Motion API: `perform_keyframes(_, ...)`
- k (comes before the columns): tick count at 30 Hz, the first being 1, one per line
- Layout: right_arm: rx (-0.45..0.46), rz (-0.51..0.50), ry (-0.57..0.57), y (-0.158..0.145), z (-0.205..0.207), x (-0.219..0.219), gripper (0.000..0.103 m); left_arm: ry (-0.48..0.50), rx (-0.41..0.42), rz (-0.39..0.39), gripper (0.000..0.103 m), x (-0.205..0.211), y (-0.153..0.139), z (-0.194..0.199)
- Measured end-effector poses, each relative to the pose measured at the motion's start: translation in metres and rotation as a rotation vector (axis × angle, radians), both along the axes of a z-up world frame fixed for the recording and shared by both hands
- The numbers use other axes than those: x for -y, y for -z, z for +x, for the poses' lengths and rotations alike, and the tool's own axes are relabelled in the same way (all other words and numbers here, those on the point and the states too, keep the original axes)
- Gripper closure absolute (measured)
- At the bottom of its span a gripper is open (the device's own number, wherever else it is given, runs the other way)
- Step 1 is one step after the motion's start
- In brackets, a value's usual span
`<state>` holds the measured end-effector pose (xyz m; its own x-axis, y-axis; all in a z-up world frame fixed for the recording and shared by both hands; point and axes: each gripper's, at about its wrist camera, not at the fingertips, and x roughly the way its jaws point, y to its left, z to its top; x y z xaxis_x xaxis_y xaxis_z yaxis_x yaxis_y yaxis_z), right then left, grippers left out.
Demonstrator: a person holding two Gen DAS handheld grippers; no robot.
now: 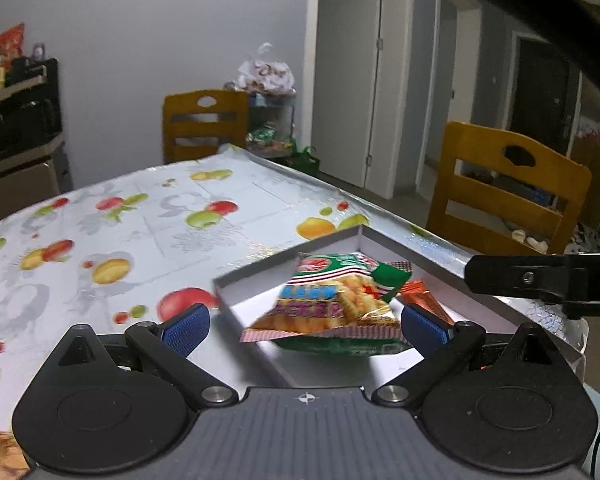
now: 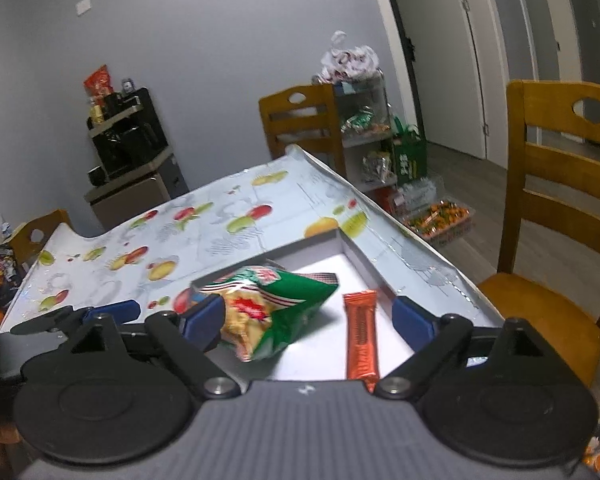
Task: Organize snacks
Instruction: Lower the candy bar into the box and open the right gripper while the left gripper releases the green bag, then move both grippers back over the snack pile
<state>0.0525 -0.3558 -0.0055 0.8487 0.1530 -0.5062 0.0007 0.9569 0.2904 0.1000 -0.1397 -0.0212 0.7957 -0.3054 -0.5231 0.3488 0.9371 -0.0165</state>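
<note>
While both pairs of tongs stand spread wide over a shallow white box (image 1: 380,240) at the right edge of a tabletop (image 1: 100,232) covered in a fruit-print cloth, neither one pinches anything. Seen from the left wrist, the left tongs (image 1: 305,326) frame a green cracker packet (image 1: 332,300) at lower centre of the frame, its blue pads (image 1: 186,326) clear of the wrapper on both sides; the packet is blurred, and whether it rests on the box floor cannot be told. An orange snack bar (image 1: 422,300) lies in the box just right of the packet, partly hidden behind the right-hand pad. A black finger of the right tongs reaches in from the right edge of that frame. From the right wrist, the right tongs (image 2: 308,320) are likewise spread, with the cracker packet (image 2: 276,312) at lower centre close against the left-hand pad (image 2: 202,320) and the orange snack bar (image 2: 362,334) lying flat on the white box (image 2: 356,256) floor, apart from the right-hand pad. The left tongs (image 2: 96,316) show at lower left of this view. Wooden chairs (image 2: 560,184) stand at the right and far sides of the tabletop (image 2: 204,232), and a shelf of bagged goods (image 2: 364,128) sits against the grey wall at upper centre.
</note>
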Motion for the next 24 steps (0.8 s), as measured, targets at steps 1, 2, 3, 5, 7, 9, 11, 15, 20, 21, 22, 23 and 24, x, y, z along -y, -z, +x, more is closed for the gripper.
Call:
perform_keyframes(1,0.007,-0.005,-0.01,-0.003,-0.004,-0.003,0.01,-0.003,0.009,0.003,0.0,-0.004,-0.003,-0.004)
perform_keyframes(2,0.012,-0.01,-0.02,-0.005,-0.007,-0.005,0.01,-0.006,0.018,0.004,0.0,-0.01,-0.006,-0.008)
perform_keyframes(3,0.019,-0.015,-0.033,-0.009,-0.01,-0.009,0.009,-0.011,0.023,0.003,0.0,-0.014,-0.009,-0.011)
perform_keyframes(5,0.035,-0.02,-0.052,-0.015,-0.015,-0.016,0.009,-0.022,0.031,-0.008,0.0,-0.026,-0.015,-0.017)
perform_keyframes(7,0.058,-0.016,-0.066,-0.02,-0.021,-0.023,0.007,-0.032,0.039,-0.011,0.0,-0.038,-0.02,-0.024)
perform_keyframes(9,0.081,-0.012,-0.08,-0.025,-0.026,-0.029,0.006,-0.047,0.047,-0.006,0.0,-0.054,-0.022,-0.033)
perform_keyframes(11,0.096,-0.021,-0.097,-0.03,-0.031,-0.038,0.005,-0.067,0.049,0.003,0.0,-0.069,-0.023,-0.041)
perform_keyframes(15,0.104,-0.048,-0.124,-0.034,-0.037,-0.055,0.004,-0.108,0.035,0.011,0.0,-0.099,-0.02,-0.057)
perform_keyframes(20,0.103,-0.093,-0.184,-0.032,-0.04,-0.082,0.003,-0.154,0.022,0.059,0.0,-0.13,-0.008,-0.074)
perform_keyframes(21,0.104,-0.108,-0.195,-0.031,-0.041,-0.088,0.003,-0.167,0.02,0.067,0.0,-0.138,-0.005,-0.078)
perform_keyframes(22,0.106,-0.123,-0.209,-0.03,-0.042,-0.095,0.003,-0.18,0.016,0.073,0.0,-0.144,-0.002,-0.081)
perform_keyframes(23,0.107,-0.139,-0.227,-0.028,-0.043,-0.102,0.003,-0.201,0.007,0.076,0.0,-0.152,0.002,-0.081)
perform_keyframes(24,0.106,-0.155,-0.247,-0.027,-0.043,-0.11,0.003,-0.219,-0.001,0.073,0.0,-0.16,0.005,-0.082)
